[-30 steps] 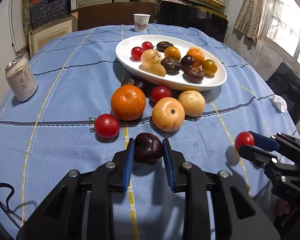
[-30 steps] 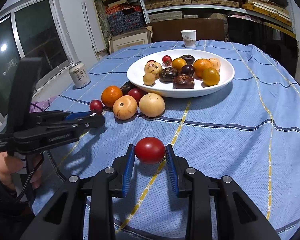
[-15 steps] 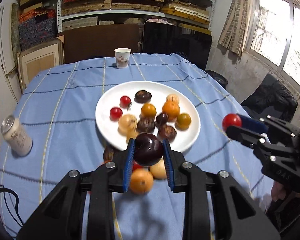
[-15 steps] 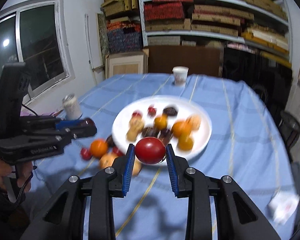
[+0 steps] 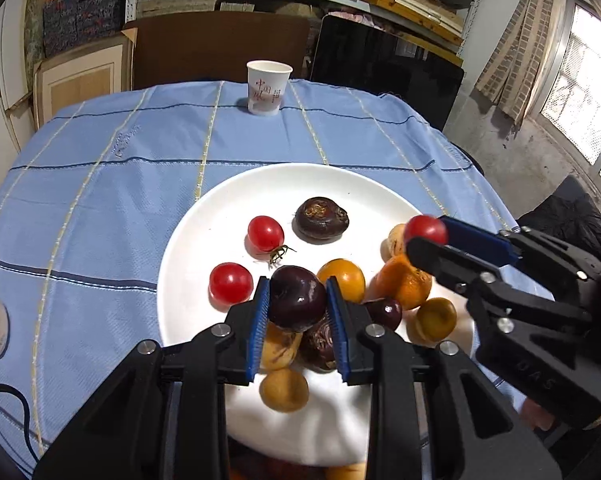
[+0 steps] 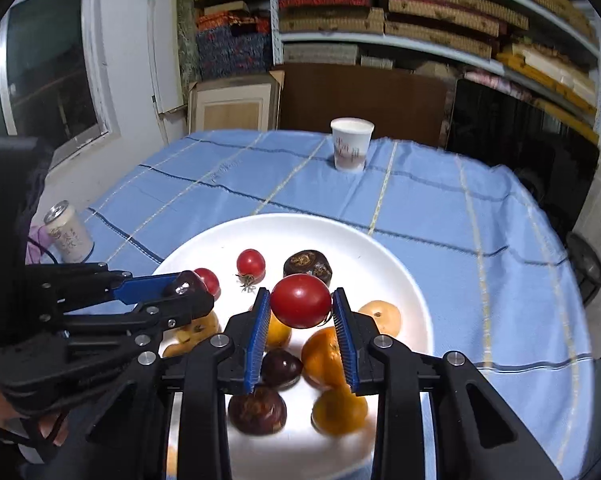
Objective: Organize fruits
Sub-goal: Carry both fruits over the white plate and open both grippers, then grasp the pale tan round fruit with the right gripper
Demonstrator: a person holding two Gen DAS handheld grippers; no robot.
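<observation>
Two fruits in carry above white plate (image 5: 204, 216) near surface centre: dark plum (image 5: 297, 298) clamped in left gripper (image 5: 297, 316), red tomato (image 6: 300, 300) in right gripper (image 6: 301, 330); next, lowering into bare spots, then release.

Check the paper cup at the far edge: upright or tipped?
Upright. The paper cup stands on its base on the blue tablecloth, open rim facing up.

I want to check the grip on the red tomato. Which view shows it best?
The right wrist view: the red tomato sits centred in the right claw. The left wrist view shows it small and side-on.
</observation>
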